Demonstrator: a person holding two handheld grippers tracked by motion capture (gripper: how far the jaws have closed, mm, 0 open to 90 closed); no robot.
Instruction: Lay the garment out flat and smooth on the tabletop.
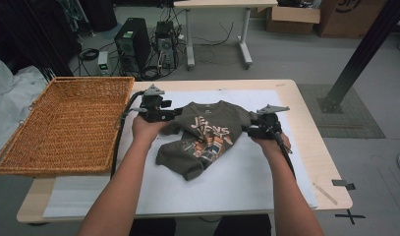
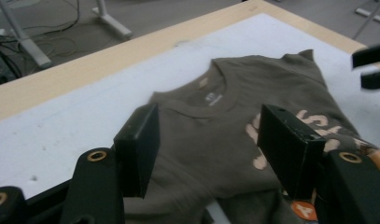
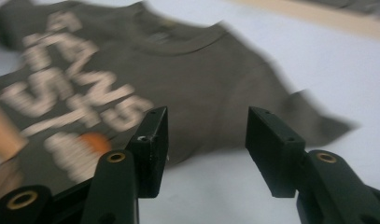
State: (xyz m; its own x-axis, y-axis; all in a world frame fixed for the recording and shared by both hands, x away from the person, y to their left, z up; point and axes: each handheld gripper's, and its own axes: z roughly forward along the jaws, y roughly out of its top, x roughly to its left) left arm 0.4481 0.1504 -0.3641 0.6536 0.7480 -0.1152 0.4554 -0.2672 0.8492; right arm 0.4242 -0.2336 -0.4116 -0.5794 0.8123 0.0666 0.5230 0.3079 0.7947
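Nearest to the camera above, two forearms are seen; they are cut off by the bottom edge. One left gripper (image 1: 177, 112) and one right gripper (image 1: 250, 129) are held at the two sides of one olive T-shirt (image 1: 203, 137), which lies crumpled on the white mat (image 1: 246, 177) in the middle of the table (image 1: 313, 147). In both gripper views the jaws are seen apart, with nothing pressed between them; the shirt lies beyond and below them. The right gripper view is blurred, so the printed letters are hard to read. The lower part of the shirt is folded under, and its hem is hidden. Farther left, one wicker basket (image 1: 65, 123) is placed. Beyond the table, computer cases (image 1: 133, 44) are standing on the floor.
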